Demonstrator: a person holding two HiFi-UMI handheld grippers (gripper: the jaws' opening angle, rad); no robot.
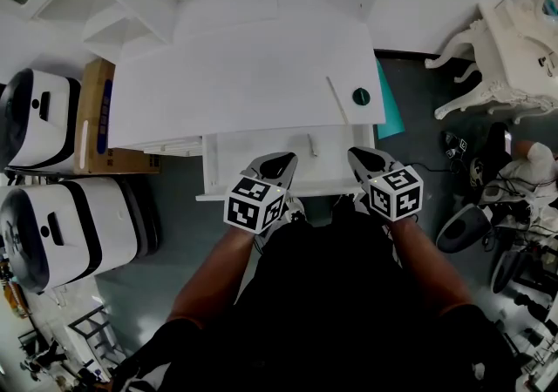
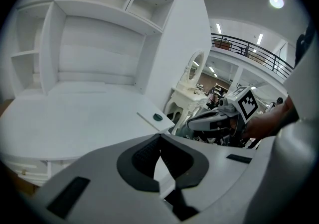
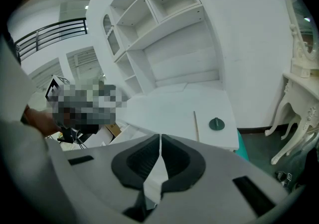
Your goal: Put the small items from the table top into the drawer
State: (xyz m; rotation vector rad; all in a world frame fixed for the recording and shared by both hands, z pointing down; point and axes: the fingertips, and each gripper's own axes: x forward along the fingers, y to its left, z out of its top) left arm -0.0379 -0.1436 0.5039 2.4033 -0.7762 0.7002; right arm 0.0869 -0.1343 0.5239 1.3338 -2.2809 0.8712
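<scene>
Head view: drawer [image 1: 234, 155] pulled out, small white piece [image 1: 312, 145] inside; left tool [image 1: 281, 158], right tool [image 1: 361, 156] closed, empty.

Brightness: bright, even indoor light; white table top [image 1: 244, 77] nearly washed out.
Source: ceiling lamp [image 2: 277, 1] glaring in the left gripper view.
Shadows: soft; floor [image 1: 179, 207] dark in the head view.
Distortion: strong fisheye bending, black corners in both gripper views.
Focus: nearest foreground soft.

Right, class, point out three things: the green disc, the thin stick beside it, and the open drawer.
green disc [image 1: 361, 96], head view, the middle of its top.
thin stick [image 1: 338, 101], head view, halfway along its length.
open drawer [image 1: 244, 153], head view, a bare part of its floor.
</scene>
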